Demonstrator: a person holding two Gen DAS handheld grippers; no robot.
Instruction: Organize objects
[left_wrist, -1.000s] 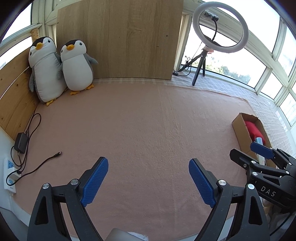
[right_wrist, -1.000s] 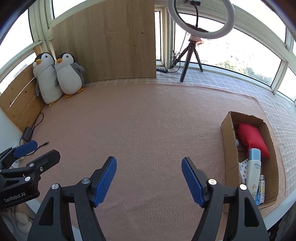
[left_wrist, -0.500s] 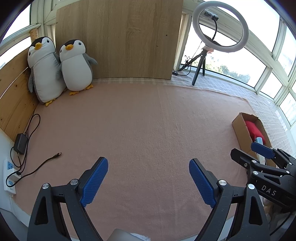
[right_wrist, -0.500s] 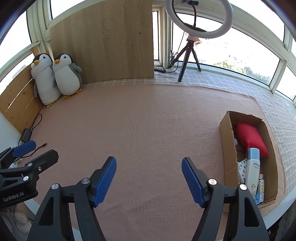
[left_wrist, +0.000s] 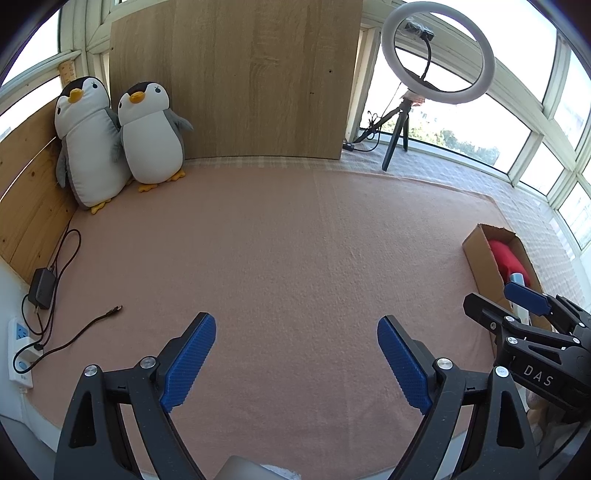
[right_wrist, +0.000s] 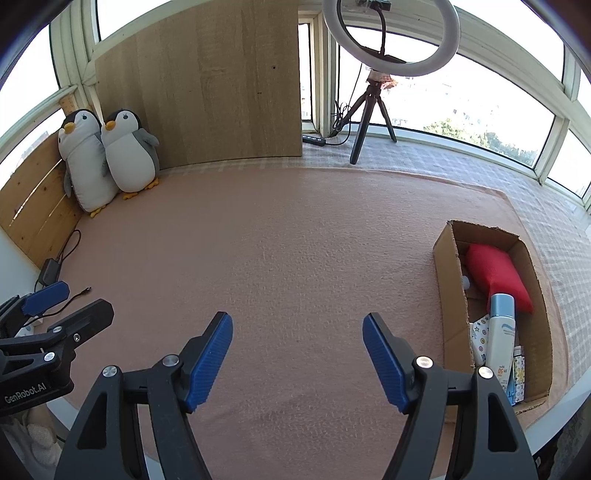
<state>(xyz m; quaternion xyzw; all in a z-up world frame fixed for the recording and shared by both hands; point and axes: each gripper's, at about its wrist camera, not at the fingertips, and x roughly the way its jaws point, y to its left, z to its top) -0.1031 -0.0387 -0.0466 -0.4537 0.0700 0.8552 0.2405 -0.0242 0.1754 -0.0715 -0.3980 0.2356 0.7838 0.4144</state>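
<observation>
Now both the left gripper (left_wrist: 296, 345) and the right gripper (right_wrist: 297, 341) hover spread and empty, unmoved since a second ago, with the cardboard box (right_wrist: 448, 295) of a red pouch (right_wrist: 495, 273) and bottle (right_wrist: 500, 332) to their right on the pink mat (right_wrist: 295, 240) by sunny windows.

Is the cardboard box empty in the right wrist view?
No, the cardboard box holds a red pouch, a white bottle and small patterned packs.
</observation>
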